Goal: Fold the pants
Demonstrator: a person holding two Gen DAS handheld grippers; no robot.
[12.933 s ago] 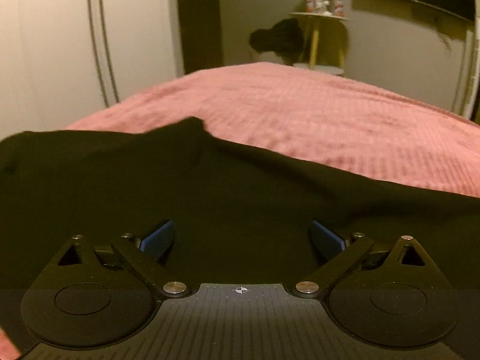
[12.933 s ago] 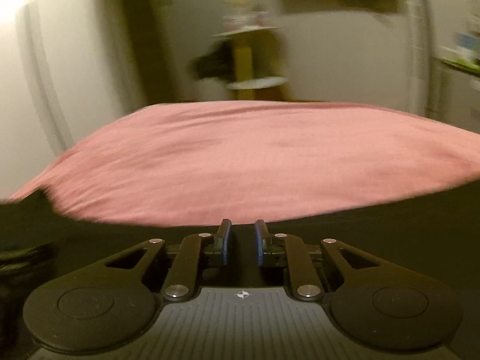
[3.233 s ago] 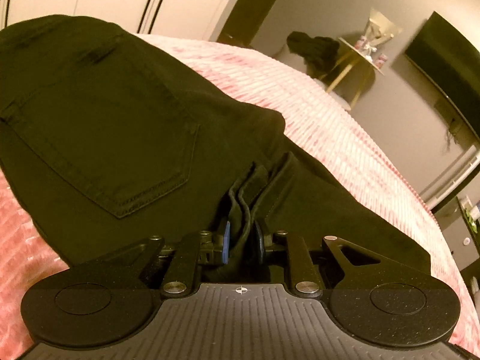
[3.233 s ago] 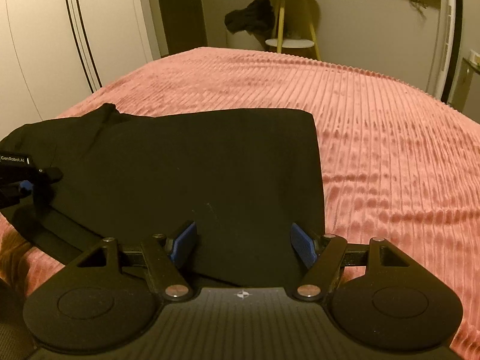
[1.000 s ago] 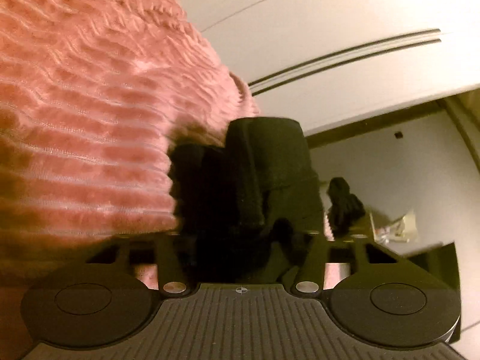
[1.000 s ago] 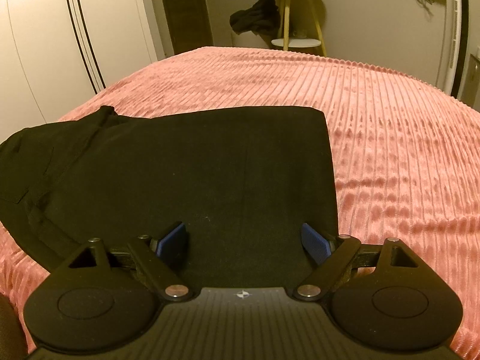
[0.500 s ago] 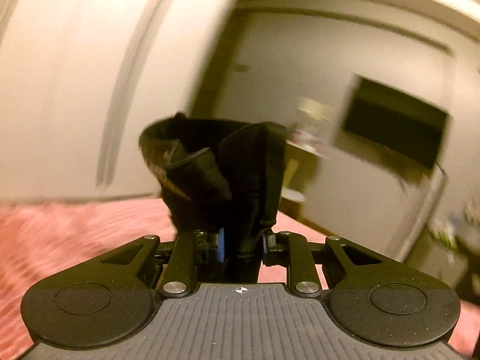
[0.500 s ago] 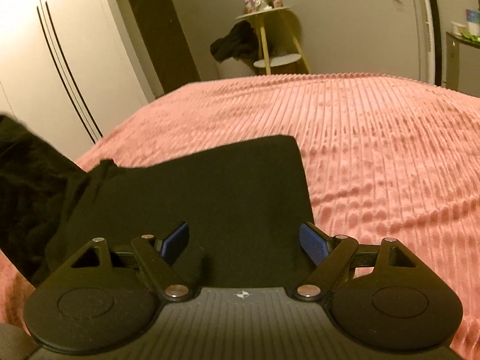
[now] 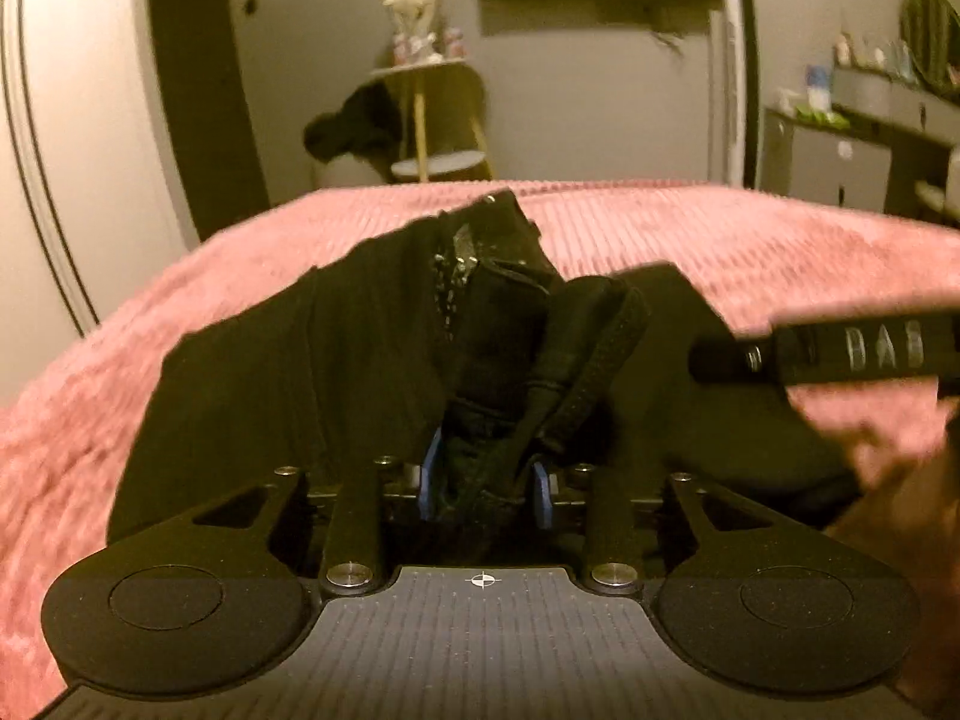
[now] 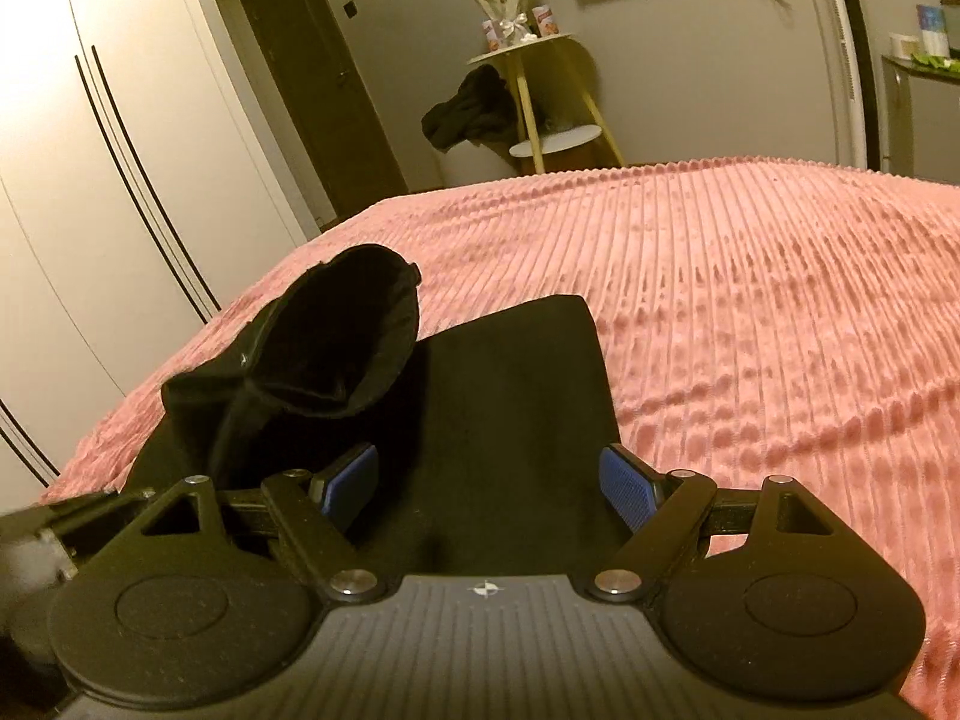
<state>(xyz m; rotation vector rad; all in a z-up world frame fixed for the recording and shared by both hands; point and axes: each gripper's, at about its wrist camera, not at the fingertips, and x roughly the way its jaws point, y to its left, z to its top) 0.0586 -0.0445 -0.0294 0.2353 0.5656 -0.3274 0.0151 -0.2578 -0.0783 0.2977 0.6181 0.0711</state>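
The black pants point(image 10: 510, 408) lie on the pink ribbed bedspread point(image 10: 750, 312) near its close edge, part spread flat and part lifted: the waistband end point(image 9: 492, 324) is bunched up off the bed and carried toward the flat legs. They look like a soft, fairly heavy denim-type cloth that should drape and sag where unsupported, with thick seams and a zipper point(image 9: 450, 276) that give stiffer places to pinch. A hold on the waistband or a seam would likely slip less than one on a single thin layer. The plush bedspread will probably drag on the cloth, so lifting should serve better than sliding.

The left claw point(image 9: 483, 480) is closed tight on a thick wad of the waistband cloth between its blue pads point(image 9: 431, 474). The right claw point(image 10: 489, 480) is spread wide with nothing in it, hovering low over the flat part of the pants; whether it touches them I cannot tell.

Beyond the bed stand white wardrobe doors point(image 10: 90, 180), a dark door point(image 10: 324, 78), and a yellow-legged side table point(image 10: 540, 96) with dark clothing point(image 10: 468, 108) hung over it.
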